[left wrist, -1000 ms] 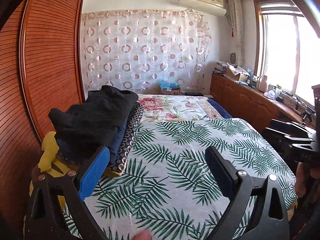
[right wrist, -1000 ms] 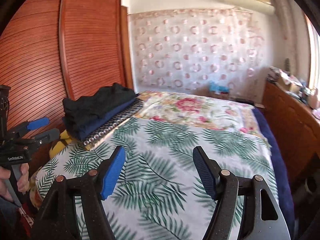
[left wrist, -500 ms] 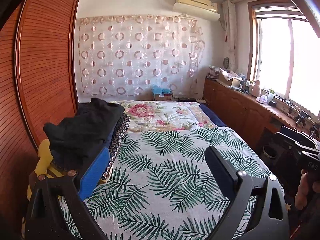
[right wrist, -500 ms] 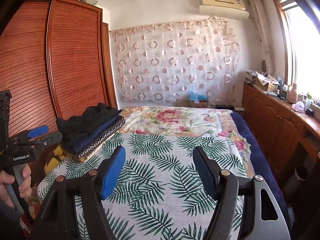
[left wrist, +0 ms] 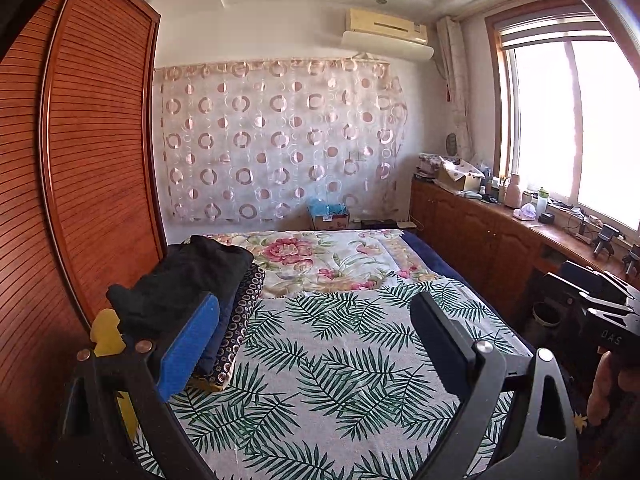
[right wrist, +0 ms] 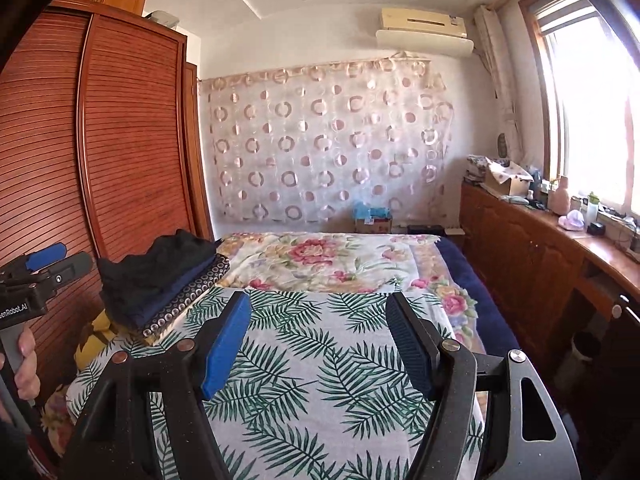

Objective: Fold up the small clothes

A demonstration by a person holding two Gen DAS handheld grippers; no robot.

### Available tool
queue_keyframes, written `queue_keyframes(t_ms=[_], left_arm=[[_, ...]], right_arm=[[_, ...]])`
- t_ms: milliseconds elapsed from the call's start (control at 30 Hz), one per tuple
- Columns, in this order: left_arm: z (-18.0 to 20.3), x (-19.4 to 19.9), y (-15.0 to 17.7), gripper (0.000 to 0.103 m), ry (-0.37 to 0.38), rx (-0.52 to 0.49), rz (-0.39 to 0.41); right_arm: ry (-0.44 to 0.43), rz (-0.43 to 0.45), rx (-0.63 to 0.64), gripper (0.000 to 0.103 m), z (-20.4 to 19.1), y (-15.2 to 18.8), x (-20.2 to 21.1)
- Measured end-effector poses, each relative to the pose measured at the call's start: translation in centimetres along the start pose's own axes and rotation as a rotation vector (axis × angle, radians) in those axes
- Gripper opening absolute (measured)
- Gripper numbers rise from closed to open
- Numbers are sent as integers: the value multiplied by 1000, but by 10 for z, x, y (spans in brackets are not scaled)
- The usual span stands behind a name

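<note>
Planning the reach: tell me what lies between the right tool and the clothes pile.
Only bare palm-leaf sheet, in the right wrist view; right tool open, clothes pile apart.

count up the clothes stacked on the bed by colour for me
Black: 1, the black garment on top
Navy: 1, the navy garment under it
Dark with rings: 1, the ring-patterned garment below that
Yellow: 1, the yellow garment peeking out at the bottom
Total: 4 that I can tell apart; more may be hidden.
</note>
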State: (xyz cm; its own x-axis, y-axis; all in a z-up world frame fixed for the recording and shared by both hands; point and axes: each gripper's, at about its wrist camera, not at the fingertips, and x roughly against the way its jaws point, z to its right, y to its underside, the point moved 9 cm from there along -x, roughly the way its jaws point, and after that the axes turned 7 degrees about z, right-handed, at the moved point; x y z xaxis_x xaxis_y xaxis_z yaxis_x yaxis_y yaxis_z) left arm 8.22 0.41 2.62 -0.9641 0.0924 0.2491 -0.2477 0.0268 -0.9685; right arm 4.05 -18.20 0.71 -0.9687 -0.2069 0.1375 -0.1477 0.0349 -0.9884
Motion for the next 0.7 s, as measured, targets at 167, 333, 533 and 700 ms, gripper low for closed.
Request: queue_keyframes(t_ms=[167, 333, 533, 700], left_arm=[[1, 1, 3, 97, -2, 2, -8], [1, 0, 3, 97, -4, 3, -13], [0, 0, 3, 97, -4, 2, -12], [0, 0, 3, 97, -4, 4, -11]], right_arm=[[-8, -4, -4, 72, 4, -2, -7], [-9, -2, -5, 72, 5, -4, -10], [-13, 0, -5, 72, 11, -4, -12], [-16, 3, -6, 72, 16, -4, -14]])
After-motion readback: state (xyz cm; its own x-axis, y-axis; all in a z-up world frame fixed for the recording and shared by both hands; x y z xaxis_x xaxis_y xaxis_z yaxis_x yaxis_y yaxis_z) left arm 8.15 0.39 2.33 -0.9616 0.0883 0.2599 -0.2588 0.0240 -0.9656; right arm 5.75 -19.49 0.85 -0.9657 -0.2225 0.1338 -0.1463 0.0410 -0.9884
